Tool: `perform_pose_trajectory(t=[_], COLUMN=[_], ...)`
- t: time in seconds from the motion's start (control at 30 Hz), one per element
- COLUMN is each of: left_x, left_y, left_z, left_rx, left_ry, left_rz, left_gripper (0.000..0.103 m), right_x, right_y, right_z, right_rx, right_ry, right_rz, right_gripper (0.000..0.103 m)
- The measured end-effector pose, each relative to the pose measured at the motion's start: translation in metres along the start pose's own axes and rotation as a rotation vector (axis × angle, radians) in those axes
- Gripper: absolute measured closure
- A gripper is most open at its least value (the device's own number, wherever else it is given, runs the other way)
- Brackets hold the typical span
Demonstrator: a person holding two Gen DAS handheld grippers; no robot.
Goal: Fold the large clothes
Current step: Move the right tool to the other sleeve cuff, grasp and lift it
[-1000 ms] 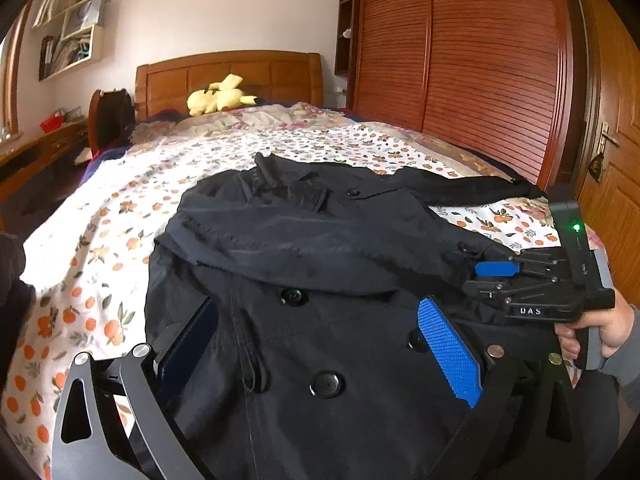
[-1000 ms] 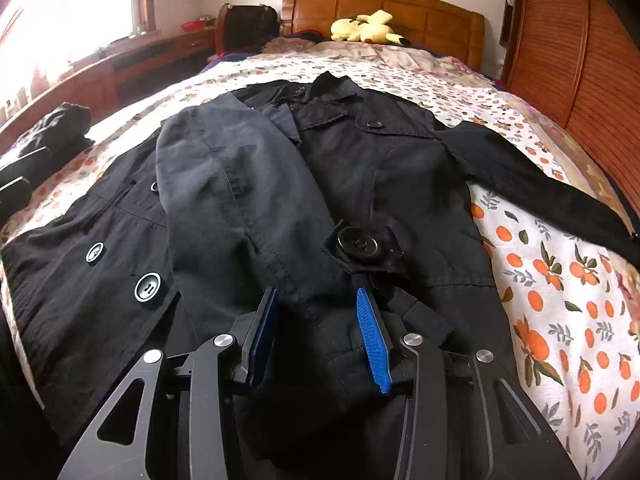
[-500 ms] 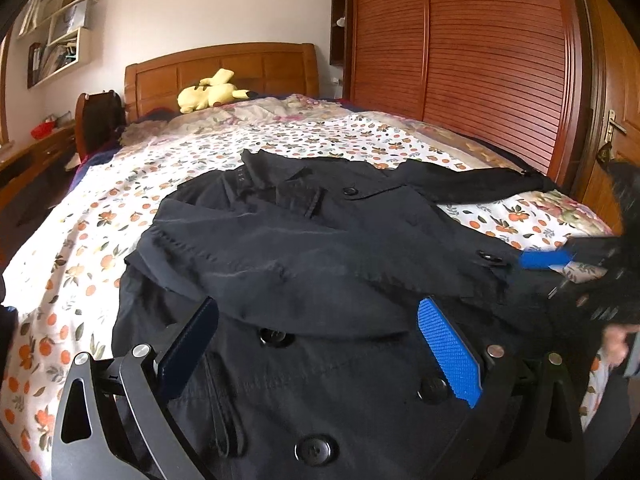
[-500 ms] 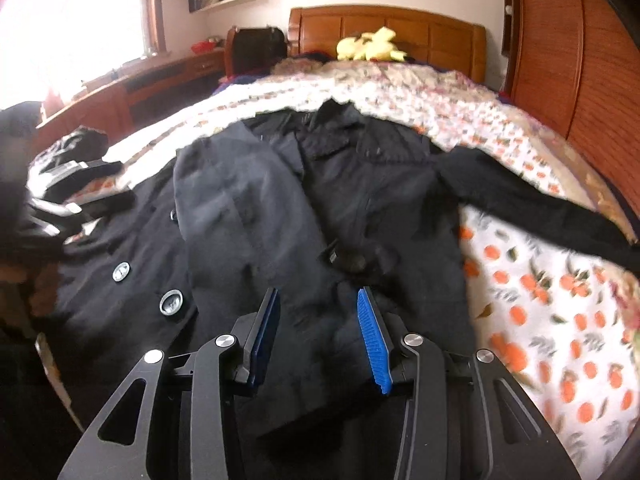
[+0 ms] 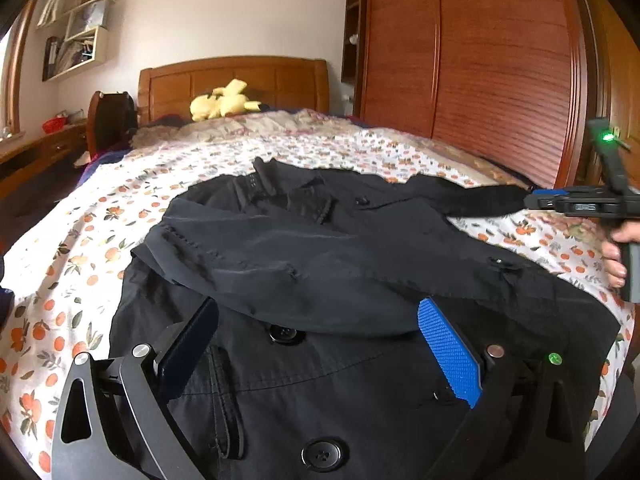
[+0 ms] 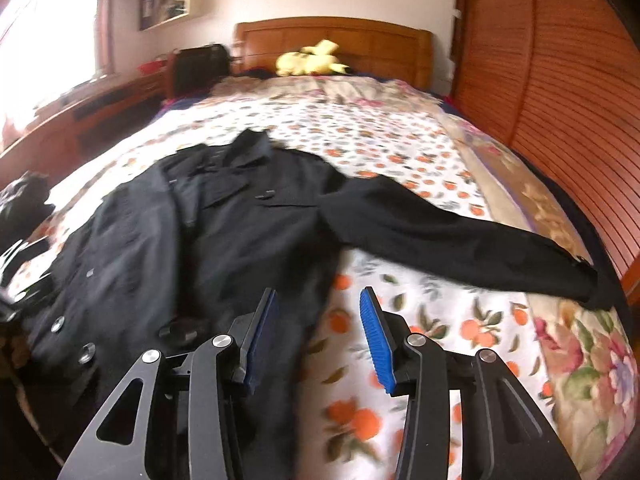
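A large black buttoned coat lies on the bed, collar toward the headboard. One sleeve is folded across its chest; the other sleeve stretches out to the right over the sheet. My left gripper is open and empty, low over the coat's lower front. My right gripper is open and empty, raised over the coat's right edge; it also shows in the left wrist view at the far right, above the outstretched sleeve's cuff.
The bed has an orange-print sheet. A yellow plush toy lies by the wooden headboard. A wooden wardrobe runs along the right side. A desk and dark chair stand to the left. Dark clothing lies at the bed's left edge.
My right gripper let go of the folded sleeve, opened wider, rose and swung right toward the outstretched sleeve. My left gripper drew back slightly and stayed open.
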State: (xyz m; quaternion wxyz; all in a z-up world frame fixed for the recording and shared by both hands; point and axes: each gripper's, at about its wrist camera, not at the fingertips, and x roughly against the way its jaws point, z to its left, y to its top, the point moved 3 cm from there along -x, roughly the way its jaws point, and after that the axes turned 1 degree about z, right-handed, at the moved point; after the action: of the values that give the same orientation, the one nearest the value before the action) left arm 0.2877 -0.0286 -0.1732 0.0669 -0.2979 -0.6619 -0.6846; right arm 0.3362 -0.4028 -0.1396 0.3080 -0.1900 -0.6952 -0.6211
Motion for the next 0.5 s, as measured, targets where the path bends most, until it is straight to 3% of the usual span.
perform_pose_trajectory(t=[0.03,0.27,0.5], left_x=[0.003,0.013,0.018], left_y=[0.000,-0.002,-0.003], left_z=[0.002,0.009,0.003], left_rx=[0.009,0.049,0.020], left_ry=[-0.004,-0.015,0.004], left_rz=[-0.015,-0.062,-0.089], left_gripper=[0.002,0.002,0.002], right_x=[-0.006,-0.043,-0.075], right_y=[0.003,0.012,0.010], right_z=[-0.010,-0.062,-0.114], right_rx=[-0.016,-0.109,-0.248], right_ry=[-0.017,-0.086,-0.135], right_rz=[0.006,0.062,0.121], right_gripper=[0.056,0.053,0.047])
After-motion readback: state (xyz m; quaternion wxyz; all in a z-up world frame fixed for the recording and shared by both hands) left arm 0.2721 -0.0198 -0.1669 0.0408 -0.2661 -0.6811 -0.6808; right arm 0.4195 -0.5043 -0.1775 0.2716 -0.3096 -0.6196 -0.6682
